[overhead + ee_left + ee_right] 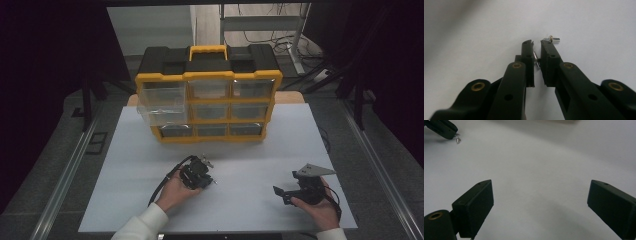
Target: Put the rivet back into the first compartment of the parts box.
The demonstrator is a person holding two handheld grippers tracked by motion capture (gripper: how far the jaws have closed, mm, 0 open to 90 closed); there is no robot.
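We see the left gripper [537,44] near the table's [150,165] middle, w/ jaws clenched on a thin metal pin [536,59]; a 2nd pin [552,39] lies just past its tip. Right gripper [540,195] near the front-right edge, released, bare board around it.

A yellow-and-black drawer organizer [208,97] stands at the far edge of the white table [250,160].

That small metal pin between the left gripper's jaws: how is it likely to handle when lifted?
The pin looks thin, smooth and shiny, so it may slip or pivot between the left gripper's nearly shut jaws. It seems stiff and very light. Being round, like the loose silver piece beside it, it would probably roll if dropped.
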